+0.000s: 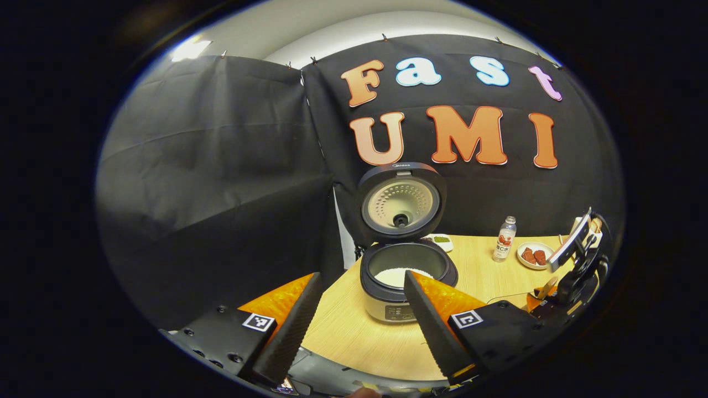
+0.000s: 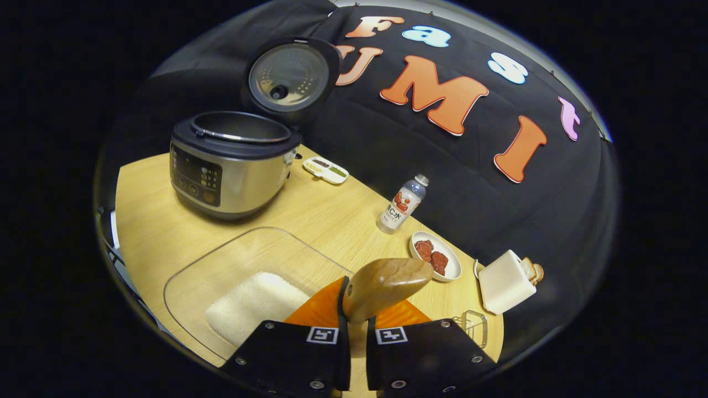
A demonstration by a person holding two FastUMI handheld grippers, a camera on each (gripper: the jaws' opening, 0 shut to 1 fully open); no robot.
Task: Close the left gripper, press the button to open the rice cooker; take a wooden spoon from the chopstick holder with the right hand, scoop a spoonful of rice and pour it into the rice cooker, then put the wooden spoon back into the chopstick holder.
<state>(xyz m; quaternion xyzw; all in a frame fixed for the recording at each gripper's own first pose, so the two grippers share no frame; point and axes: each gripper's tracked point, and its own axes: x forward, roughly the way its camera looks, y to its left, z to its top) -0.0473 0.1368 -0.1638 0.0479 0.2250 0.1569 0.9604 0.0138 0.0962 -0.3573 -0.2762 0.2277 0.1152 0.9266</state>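
The rice cooker (image 1: 408, 271) stands on the table (image 1: 354, 337) with its lid (image 1: 401, 203) raised upright and white rice in the pot. The left gripper (image 1: 359, 323) hangs in front of it, jaws spread wide and holding nothing. The right gripper (image 2: 357, 326) is clenched on the wooden spoon (image 2: 384, 284), whose bowl juts forward past the fingers, above a clear tray (image 2: 221, 271) holding a heap of rice (image 2: 254, 307). A bottle (image 2: 402, 203), a plate (image 2: 451, 271) and a toaster (image 2: 506, 282) stand along the wall.
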